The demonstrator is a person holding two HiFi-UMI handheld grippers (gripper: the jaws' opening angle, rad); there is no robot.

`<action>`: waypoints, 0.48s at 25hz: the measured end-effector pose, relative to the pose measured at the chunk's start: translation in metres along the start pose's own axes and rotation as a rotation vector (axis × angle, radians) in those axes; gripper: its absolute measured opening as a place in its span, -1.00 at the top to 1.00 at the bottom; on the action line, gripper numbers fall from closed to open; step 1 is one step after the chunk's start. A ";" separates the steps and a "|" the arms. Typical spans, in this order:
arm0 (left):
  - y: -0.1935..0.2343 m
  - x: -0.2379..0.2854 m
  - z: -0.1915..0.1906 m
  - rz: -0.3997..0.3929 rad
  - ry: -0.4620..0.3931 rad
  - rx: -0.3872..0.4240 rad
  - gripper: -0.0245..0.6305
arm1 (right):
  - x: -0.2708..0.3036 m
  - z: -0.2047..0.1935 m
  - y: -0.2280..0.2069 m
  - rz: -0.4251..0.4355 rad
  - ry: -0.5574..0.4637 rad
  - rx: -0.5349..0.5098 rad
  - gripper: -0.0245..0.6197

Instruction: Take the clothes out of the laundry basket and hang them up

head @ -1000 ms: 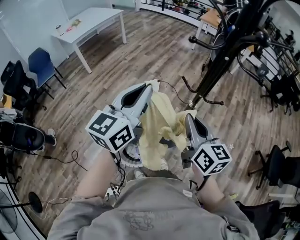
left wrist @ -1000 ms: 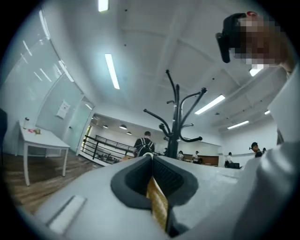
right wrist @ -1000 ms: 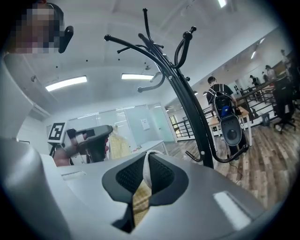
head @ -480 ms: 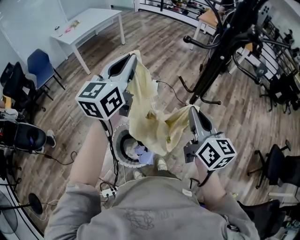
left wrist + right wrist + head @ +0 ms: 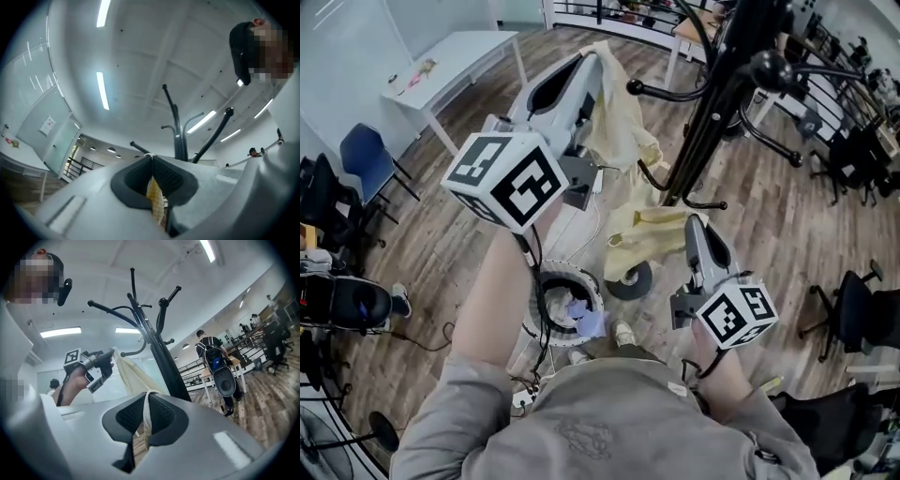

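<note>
A pale yellow garment [image 5: 623, 131] hangs stretched between both grippers, beside the black coat rack [image 5: 712, 103]. My left gripper [image 5: 600, 58] is raised high near the rack's upper hooks and is shut on one edge of the cloth [image 5: 154, 206]. My right gripper [image 5: 692, 223] is lower, by the rack's pole, shut on the other end, where a thin strip of fabric [image 5: 146, 416] shows between its pads. The right gripper view shows the left gripper [image 5: 110, 355] lifting the garment [image 5: 133, 373] next to the rack [image 5: 154, 343]. Below, the round laundry basket [image 5: 546, 286] holds a few blue and white clothes.
A white table [image 5: 455, 56] stands at the back left, with a blue chair [image 5: 358, 150] near it. Office chairs [image 5: 853, 319] and desks line the right side. Cables trail on the wooden floor by the basket. A person with a backpack [image 5: 211, 352] stands far off.
My left gripper has risen and swung toward the rack's hooks, pulling the garment up out of a bunch into a stretched span. The right gripper shifted slightly right, still gripping.
</note>
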State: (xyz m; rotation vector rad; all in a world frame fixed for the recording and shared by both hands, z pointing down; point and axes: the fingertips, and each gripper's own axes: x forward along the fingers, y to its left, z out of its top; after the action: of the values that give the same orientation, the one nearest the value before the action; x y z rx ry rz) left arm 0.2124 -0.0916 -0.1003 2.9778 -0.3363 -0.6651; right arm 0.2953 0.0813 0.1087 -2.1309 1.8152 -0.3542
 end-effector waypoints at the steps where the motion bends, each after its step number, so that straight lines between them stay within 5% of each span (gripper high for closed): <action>1: -0.019 -0.002 0.003 -0.041 -0.012 -0.005 0.90 | -0.002 -0.003 -0.002 -0.005 0.004 0.002 0.82; 7: -0.118 -0.020 -0.015 -0.293 -0.003 -0.063 0.90 | -0.011 -0.013 -0.015 -0.036 0.021 0.021 0.82; 12: -0.139 -0.053 -0.051 -0.385 0.074 -0.136 0.90 | -0.014 -0.020 -0.019 -0.039 0.043 0.028 0.82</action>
State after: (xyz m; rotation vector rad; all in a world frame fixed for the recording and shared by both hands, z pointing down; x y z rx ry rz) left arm 0.2144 0.0575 -0.0487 2.9463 0.2841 -0.5753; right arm 0.3026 0.0959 0.1348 -2.1579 1.7831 -0.4360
